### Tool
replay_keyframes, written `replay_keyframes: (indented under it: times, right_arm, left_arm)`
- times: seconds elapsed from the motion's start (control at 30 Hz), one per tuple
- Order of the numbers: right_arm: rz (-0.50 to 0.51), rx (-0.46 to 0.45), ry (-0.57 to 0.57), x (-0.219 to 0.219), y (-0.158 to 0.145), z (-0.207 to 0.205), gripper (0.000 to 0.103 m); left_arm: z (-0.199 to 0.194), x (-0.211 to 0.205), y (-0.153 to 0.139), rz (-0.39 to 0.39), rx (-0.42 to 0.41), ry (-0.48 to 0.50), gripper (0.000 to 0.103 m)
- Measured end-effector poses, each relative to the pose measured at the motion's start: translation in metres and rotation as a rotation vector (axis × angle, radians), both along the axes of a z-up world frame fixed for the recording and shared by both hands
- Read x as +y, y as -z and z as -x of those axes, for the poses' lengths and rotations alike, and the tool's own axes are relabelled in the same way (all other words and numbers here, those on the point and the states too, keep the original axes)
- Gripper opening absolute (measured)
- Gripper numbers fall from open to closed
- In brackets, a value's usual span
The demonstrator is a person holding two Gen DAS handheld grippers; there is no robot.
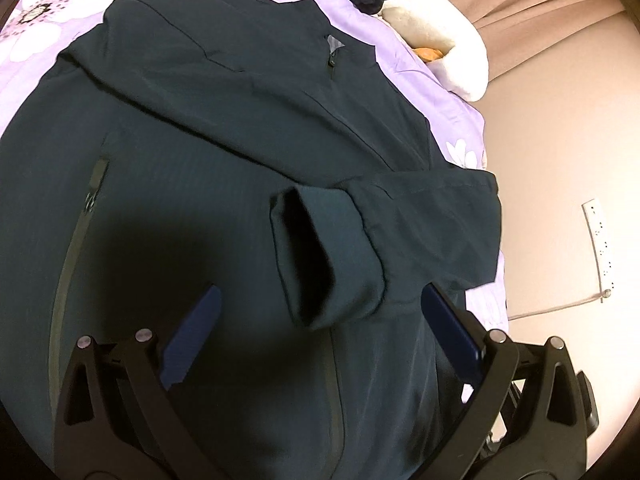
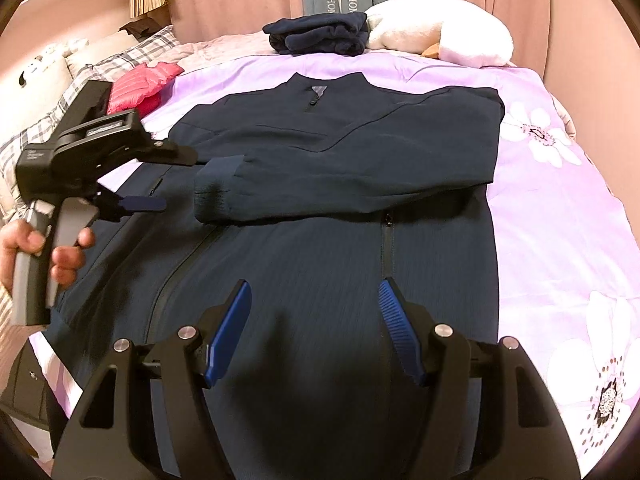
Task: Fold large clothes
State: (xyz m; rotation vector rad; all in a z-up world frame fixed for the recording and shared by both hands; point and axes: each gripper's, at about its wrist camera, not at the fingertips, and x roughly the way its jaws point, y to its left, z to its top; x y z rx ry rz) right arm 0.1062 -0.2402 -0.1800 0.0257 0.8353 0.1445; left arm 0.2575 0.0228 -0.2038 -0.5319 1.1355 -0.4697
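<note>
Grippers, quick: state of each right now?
Left gripper: open, empty, over the jacket sleeve cuff.
Right gripper: open, empty, above the jacket.

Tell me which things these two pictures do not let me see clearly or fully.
- Jacket hem: in both views the grippers' own bodies cover it at the bottom edge.
- Jacket's other sleeve: right wrist view, the left gripper stands in front of that side.
- Pink garment: right wrist view, partly behind the left gripper; kind unclear.
- Dark folded pile: too far to tell what it is.
- Right gripper: absent from the left wrist view.
</note>
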Motion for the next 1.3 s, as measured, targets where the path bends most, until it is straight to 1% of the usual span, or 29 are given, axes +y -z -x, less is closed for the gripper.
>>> replay_keyframes:
  times: [0.13,0.27,0.37,0.5,0.53,0.6,0.77,0.87,1.03,1.1,1.17,1.27,1.3]
  right_arm:
    - [-0.001,0.011,-0.01,0.003,0.003,-0.003,0.067]
    - [0.001,0.025,-0.012,0.002,0.007,-0.007,0.067]
    - [-0.002,0.036,-0.007,0.0,0.01,-0.011,0.067]
    - [-0.001,0.045,-0.004,0.001,0.013,-0.016,0.067]
    - [0.001,0.048,-0.003,0.001,0.014,-0.017,0.067]
    - [0.002,0.052,-0.003,0.001,0.015,-0.019,0.067]
    - [-0.001,0.053,-0.003,0.001,0.017,-0.021,0.067]
    - [0.007,0.058,-0.004,0.002,0.018,-0.021,0.067]
    - [0.003,0.061,0.002,0.0,0.018,-0.021,0.067]
    - [0.002,0.059,0.002,0.0,0.018,-0.021,0.067]
    - [0.006,0.059,0.001,0.001,0.018,-0.02,0.067]
    - [0.004,0.061,0.01,0.0,0.018,-0.018,0.067]
    - [0.001,0.061,0.012,-0.001,0.018,-0.018,0.067]
  left_arm:
    - [-0.014,0.0,0.009,0.027,0.011,-0.015,0.101]
    - [-0.029,-0.007,0.022,0.07,0.032,-0.009,0.101]
    - [-0.036,-0.013,0.029,0.072,0.036,-0.009,0.101]
    - [-0.041,-0.017,0.028,0.097,0.022,-0.008,0.101]
    - [-0.042,-0.019,0.028,0.116,0.023,0.001,0.101]
    - [-0.042,-0.022,0.028,0.13,0.022,0.016,0.101]
    - [-0.043,-0.035,0.027,0.13,0.013,0.052,0.101]
    - [-0.044,-0.039,0.027,0.145,0.015,0.066,0.101]
    - [-0.047,-0.053,0.025,0.056,0.002,0.07,0.1]
    - [-0.046,-0.054,0.024,0.032,-0.004,0.062,0.095]
    - [-0.045,-0.054,0.024,0.004,-0.011,0.055,0.083]
    - [-0.045,-0.053,0.024,-0.043,-0.015,0.054,0.069]
    - [-0.045,-0.052,0.024,-0.053,-0.015,0.053,0.066]
